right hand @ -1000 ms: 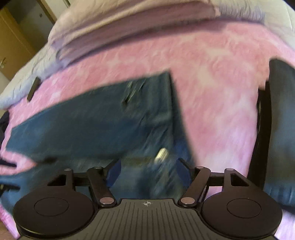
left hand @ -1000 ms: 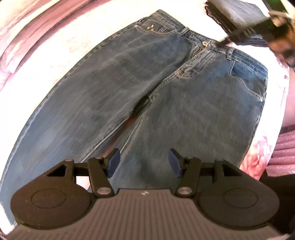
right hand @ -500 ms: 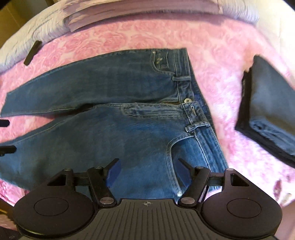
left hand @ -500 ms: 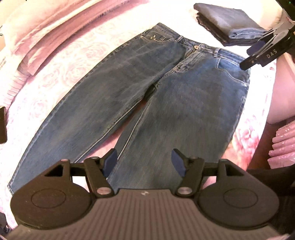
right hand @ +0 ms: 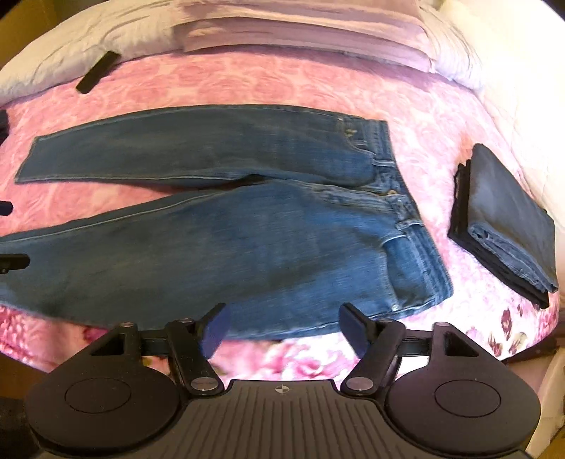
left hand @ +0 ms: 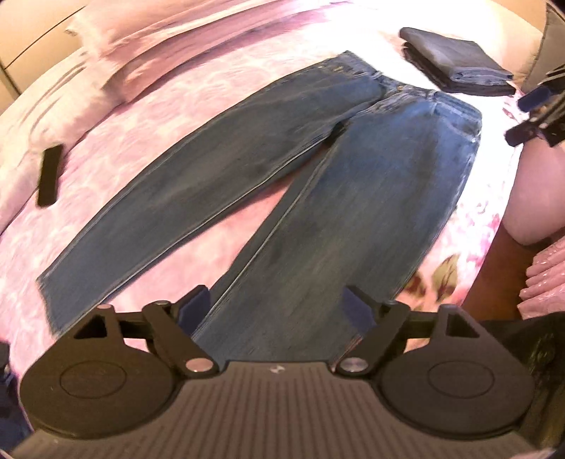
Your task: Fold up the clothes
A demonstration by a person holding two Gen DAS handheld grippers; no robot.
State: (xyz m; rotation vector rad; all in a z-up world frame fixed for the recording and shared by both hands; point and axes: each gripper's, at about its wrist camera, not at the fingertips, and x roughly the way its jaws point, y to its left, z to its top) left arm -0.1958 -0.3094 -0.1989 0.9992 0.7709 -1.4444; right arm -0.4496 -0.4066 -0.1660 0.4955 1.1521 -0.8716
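Both tongs (left hand: 277,307) (right hand: 282,326), just opened wider, hover empty above flat jeans (right hand: 226,226).

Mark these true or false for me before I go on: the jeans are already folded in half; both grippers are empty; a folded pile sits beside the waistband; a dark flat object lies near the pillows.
1. The jeans are already folded in half. False: they lie spread flat on the bedspread, legs apart.
2. The left gripper and right gripper are empty. True: jaws open, just widened, nothing between.
3. A folded pile sits beside the waistband. True.
4. A dark flat object lies near the pillows. True.
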